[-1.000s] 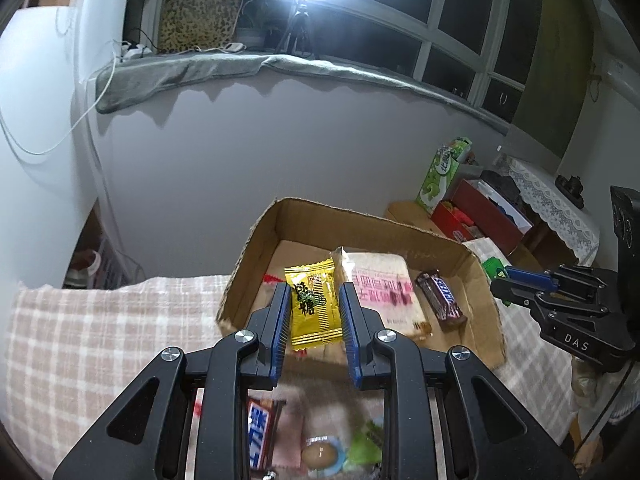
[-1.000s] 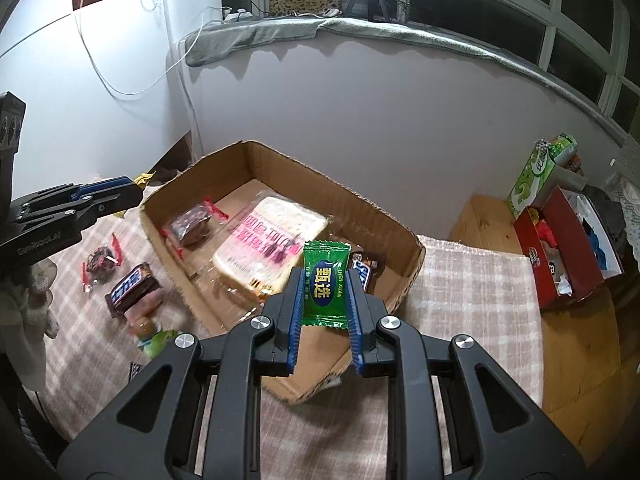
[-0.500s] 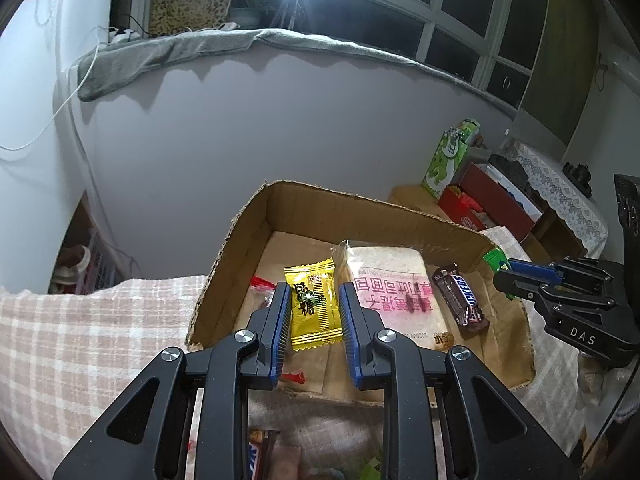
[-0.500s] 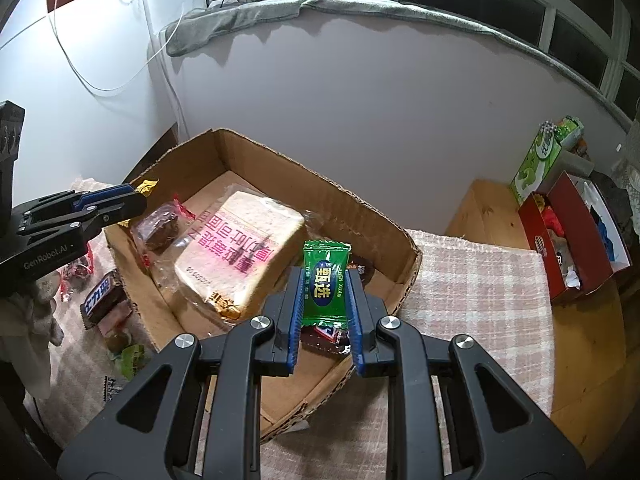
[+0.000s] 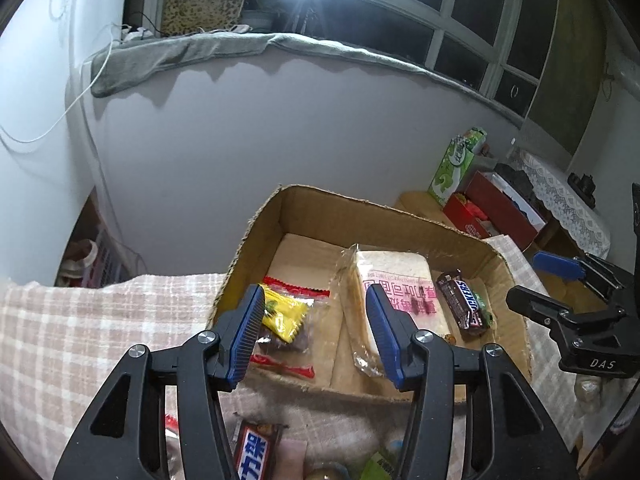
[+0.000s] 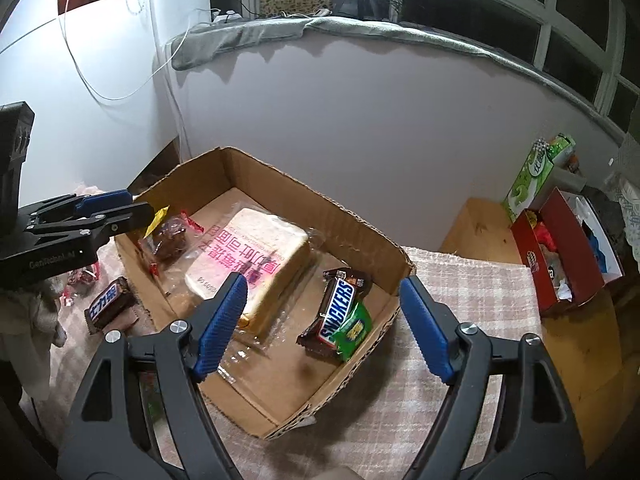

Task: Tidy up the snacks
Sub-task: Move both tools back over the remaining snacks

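Cardboard box (image 6: 360, 224) on the checked cloth holds the bagged bread (image 6: 256, 256), Snickers bar (image 6: 336, 312), green candy packet (image 6: 354, 330) against it, and yellow candy packet (image 5: 282, 314). Left gripper (image 5: 316, 334) and right gripper (image 6: 324, 326) both hang over the box, fingers spread wide, gripping nothing

**My two grippers, as the wrist cameras show them**

I see my left gripper (image 5: 316, 332) as a matte black frame with cut-out openings, round silver screws at each joint, and two blue ribbed pads (image 5: 248, 336). My right gripper (image 6: 322, 330) is built the same: black angular links, silver screws, blue ridged pads (image 6: 426, 336). From the left camera I read white letters "DAS" on the right gripper's black body. From the right camera, faint grey lettering marks the left gripper's side, too blurred for me to read fully.
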